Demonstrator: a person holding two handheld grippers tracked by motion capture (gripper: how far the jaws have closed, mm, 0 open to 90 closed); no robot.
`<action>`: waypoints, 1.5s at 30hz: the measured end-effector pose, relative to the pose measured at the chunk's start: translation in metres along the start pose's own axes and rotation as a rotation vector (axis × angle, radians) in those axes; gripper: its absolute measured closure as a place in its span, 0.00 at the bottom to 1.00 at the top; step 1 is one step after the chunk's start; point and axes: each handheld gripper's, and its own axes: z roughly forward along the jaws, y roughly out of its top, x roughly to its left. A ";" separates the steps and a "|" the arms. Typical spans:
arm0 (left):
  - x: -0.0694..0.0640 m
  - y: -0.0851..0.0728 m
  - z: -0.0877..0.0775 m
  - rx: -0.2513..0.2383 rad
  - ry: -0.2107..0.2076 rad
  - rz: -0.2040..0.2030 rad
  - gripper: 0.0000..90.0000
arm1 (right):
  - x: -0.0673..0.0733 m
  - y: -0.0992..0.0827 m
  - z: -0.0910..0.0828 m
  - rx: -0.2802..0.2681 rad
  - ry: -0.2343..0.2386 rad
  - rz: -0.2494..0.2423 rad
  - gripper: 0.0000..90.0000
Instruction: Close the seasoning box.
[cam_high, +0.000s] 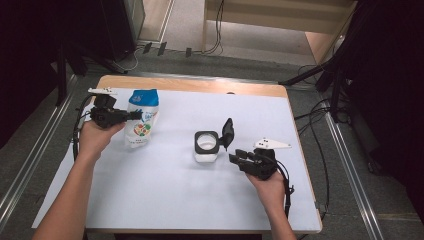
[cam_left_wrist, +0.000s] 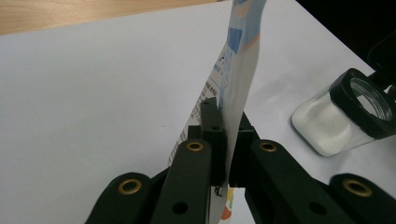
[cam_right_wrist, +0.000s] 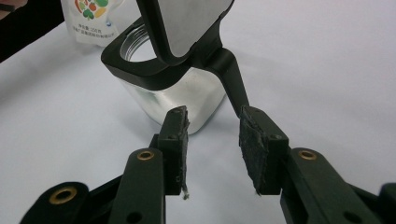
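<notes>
**Refill pouch pinched, jar open and waiting**

The left gripper (cam_left_wrist: 223, 140) is clamped on a printed refill pouch (cam_left_wrist: 238, 70), which rises upright just ahead of its jaws; the open glass jar (cam_high: 206, 146) sits beyond, off to one side. The right gripper (cam_right_wrist: 212, 140), jaws parted and holding nothing, hovers just short of the jar's base, under the flipped-up lid (cam_right_wrist: 187, 23). Pouring well likely means steadying the jar first. The pouch's spout is cut off from view.

The left gripper (cam_high: 134, 115) is clamping a pouch (cam_high: 142, 118), which is hanging upright just beyond its jaws. The right gripper (cam_high: 235, 156) is resting with its jaws apart, just beside a jar (cam_high: 206, 146) whose lid (cam_high: 227, 132) is standing open.
</notes>
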 end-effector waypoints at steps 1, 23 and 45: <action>-0.001 -0.001 -0.001 0.002 0.001 0.006 1.00 | 0.000 0.000 0.000 -0.001 -0.001 -0.001 0.71; -0.011 -0.033 -0.024 0.022 0.007 0.036 0.95 | -0.013 0.011 0.002 -0.030 -0.014 0.017 0.71; -0.017 -0.043 -0.029 0.015 -0.017 0.042 0.74 | -0.015 0.016 0.009 -0.015 -0.014 0.015 0.71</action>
